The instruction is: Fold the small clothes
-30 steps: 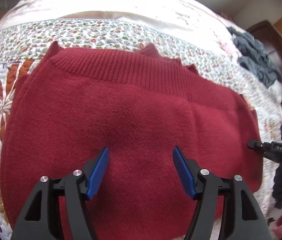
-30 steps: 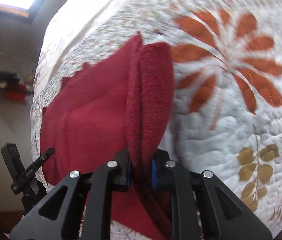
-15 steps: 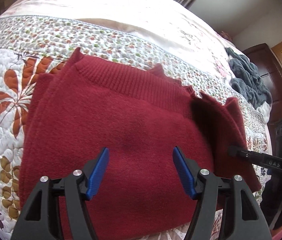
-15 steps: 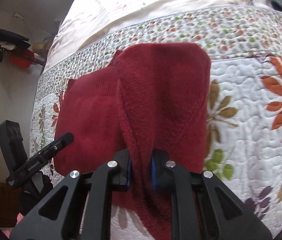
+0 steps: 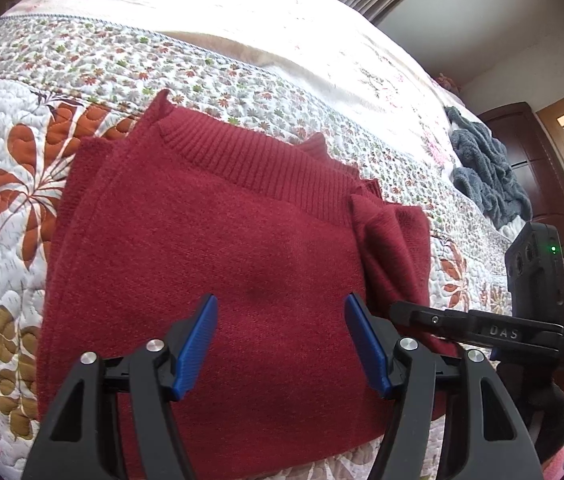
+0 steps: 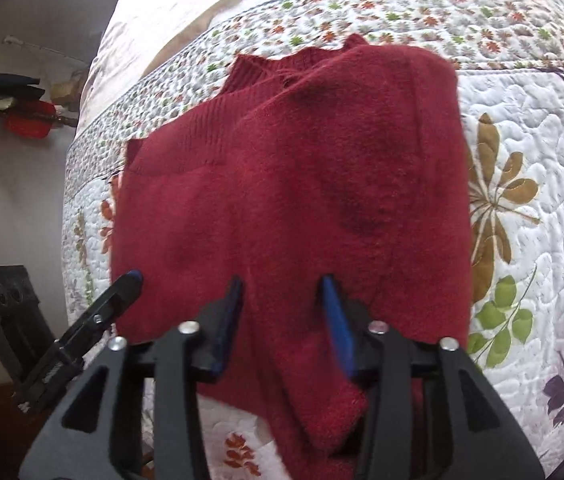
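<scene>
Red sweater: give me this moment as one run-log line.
red sweater: right side folded over, flat on quilt | right gripper: open, above fold | left gripper: open, above sweater | grey garment: untouched

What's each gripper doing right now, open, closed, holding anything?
Left gripper: open, holding nothing, over the red sweater.
Right gripper: open, a fold of the sweater lying loose between its fingers, not clamped.

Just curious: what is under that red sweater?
The sweater lies on a floral quilt, which shows all around it. Anything directly beneath it is covered, so I cannot tell.
</scene>
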